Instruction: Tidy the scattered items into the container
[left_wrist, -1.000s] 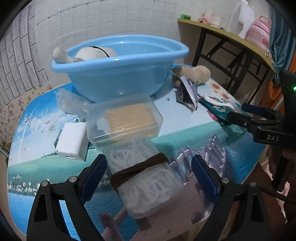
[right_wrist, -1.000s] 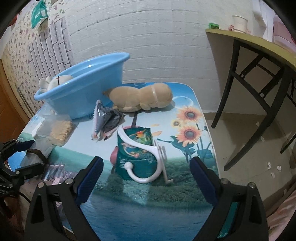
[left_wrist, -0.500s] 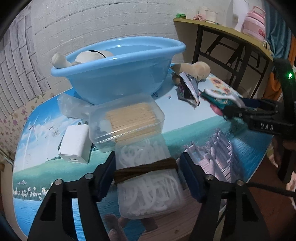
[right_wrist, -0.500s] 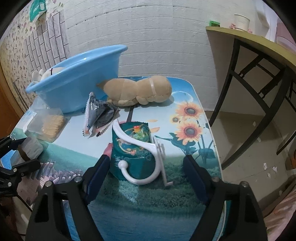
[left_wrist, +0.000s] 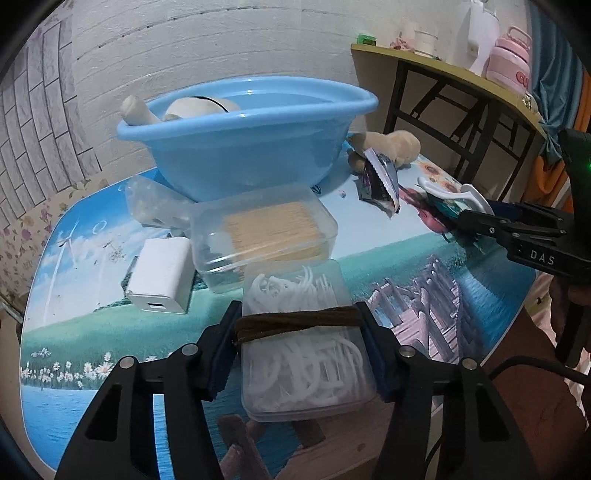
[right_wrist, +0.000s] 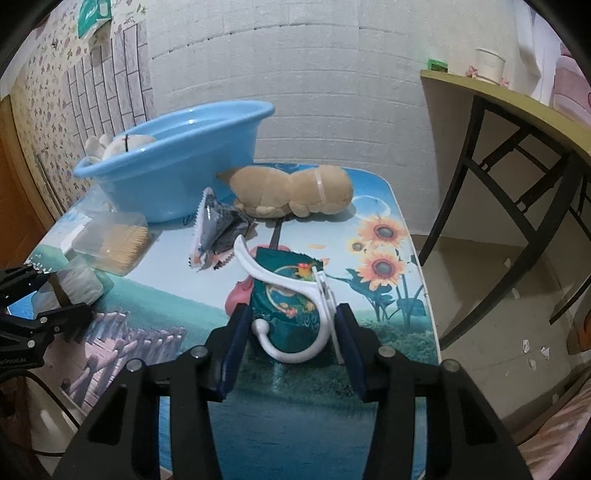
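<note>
Since a second before, both tongs had closed in. Left tongs (left_wrist: 301, 343): clamped on the floss-pick box (left_wrist: 306, 354), on the worktop (left_wrist: 424, 266) near its front edge. Right tongs (right_wrist: 291, 332): pinched on the white hook (right_wrist: 295, 291) atop the green packet (right_wrist: 284, 295). Blue basin (left_wrist: 243, 147): behind, one plush inside. Risk, I judged: the smooth box could slip, or the hook twist loose when lifted.

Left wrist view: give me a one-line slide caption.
Left gripper closed on the clear floss-pick box, with the toothpick box, white charger and blue basin beyond.
</note>
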